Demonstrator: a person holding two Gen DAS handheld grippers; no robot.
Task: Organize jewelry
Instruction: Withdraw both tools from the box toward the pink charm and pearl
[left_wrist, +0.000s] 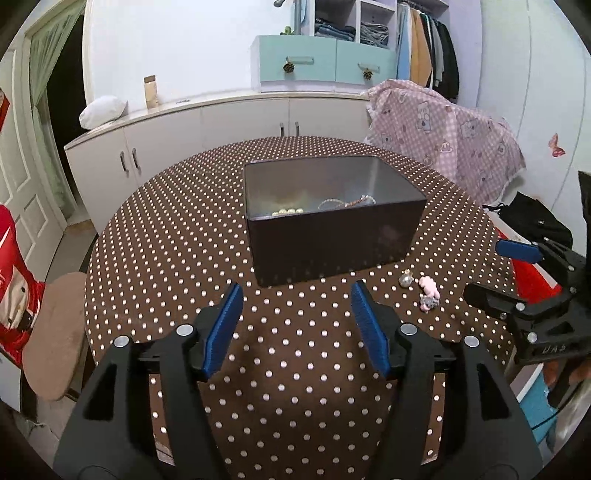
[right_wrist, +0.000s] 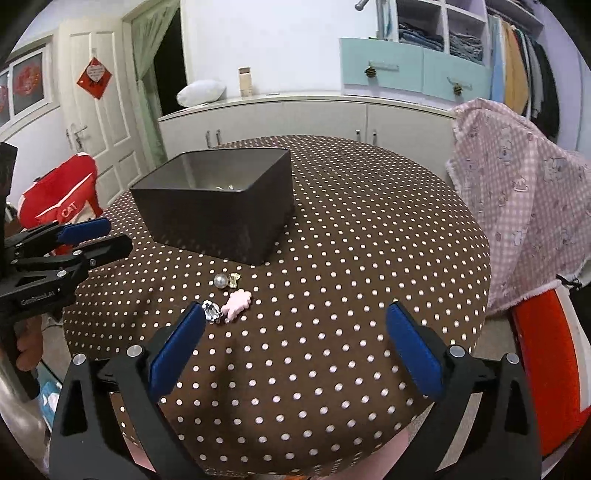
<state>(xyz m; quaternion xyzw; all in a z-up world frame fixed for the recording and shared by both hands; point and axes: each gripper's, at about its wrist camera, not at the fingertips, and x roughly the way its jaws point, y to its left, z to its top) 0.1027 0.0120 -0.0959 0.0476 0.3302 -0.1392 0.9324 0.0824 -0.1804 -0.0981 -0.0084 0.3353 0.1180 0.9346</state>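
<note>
A dark box (left_wrist: 332, 236) (right_wrist: 218, 218) stands open on the round polka-dot table (left_wrist: 166, 258) (right_wrist: 369, 240); pearl beads (left_wrist: 288, 211) and a thin bracelet (left_wrist: 347, 201) lie inside it. In front of the box lie a pearl piece (right_wrist: 220, 280) (left_wrist: 405, 277), a small gold charm (right_wrist: 234, 279), a pink fuzzy clip (right_wrist: 238, 303) (left_wrist: 428, 285) and a silver clip (right_wrist: 211, 311) (left_wrist: 428, 302). My left gripper (left_wrist: 295, 291) hangs open over bare cloth short of the box. My right gripper (right_wrist: 295, 314) is wide open, its left pad beside the silver clip, nothing between the pads.
White cabinets (left_wrist: 221, 122) run behind the table, with a teal drawer unit (left_wrist: 321, 66) and hanging clothes above. A pink checked cloth (right_wrist: 517, 192) drapes at the right. A red bag (right_wrist: 59, 199) and a cushioned stool (left_wrist: 55, 332) sit at the left.
</note>
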